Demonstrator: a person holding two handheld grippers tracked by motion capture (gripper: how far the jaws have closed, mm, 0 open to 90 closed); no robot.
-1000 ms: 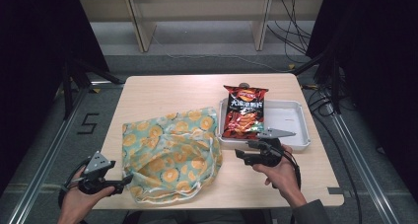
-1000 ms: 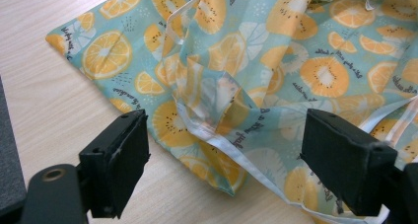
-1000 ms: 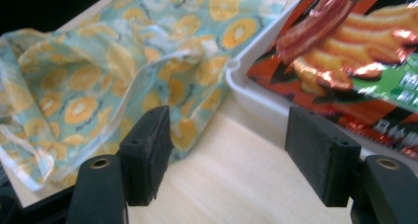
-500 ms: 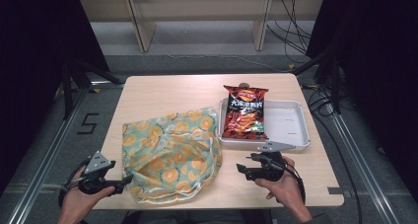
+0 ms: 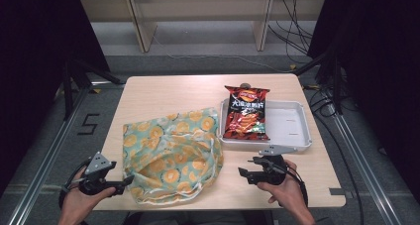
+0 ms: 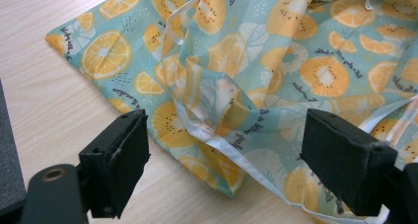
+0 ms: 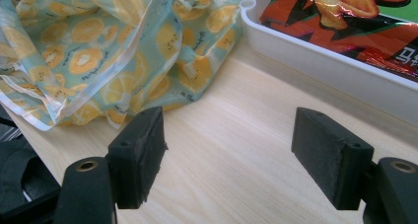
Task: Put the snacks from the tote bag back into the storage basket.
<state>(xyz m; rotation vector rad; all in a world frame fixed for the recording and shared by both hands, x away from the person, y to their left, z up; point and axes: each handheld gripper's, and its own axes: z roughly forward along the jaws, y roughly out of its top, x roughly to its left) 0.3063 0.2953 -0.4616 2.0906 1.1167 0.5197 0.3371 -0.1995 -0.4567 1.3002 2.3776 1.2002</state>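
- Bottom left of high view: left gripper (image 5: 121, 184) parked at the near edge of the fruit-print bag (image 5: 171, 158), jaws spread, fabric between them but not pinched.
- Bottom centre-right: right gripper (image 5: 246, 174) has drawn back toward the table's near edge since a second ago; jaws have just been opening, nothing between them, bare table (image 7: 231, 150) below.
- Mid-frame, right: chip packet (image 5: 246, 112) lies in the white tray (image 5: 297, 136), released.
- Judgement: right hand is free to open the bag.
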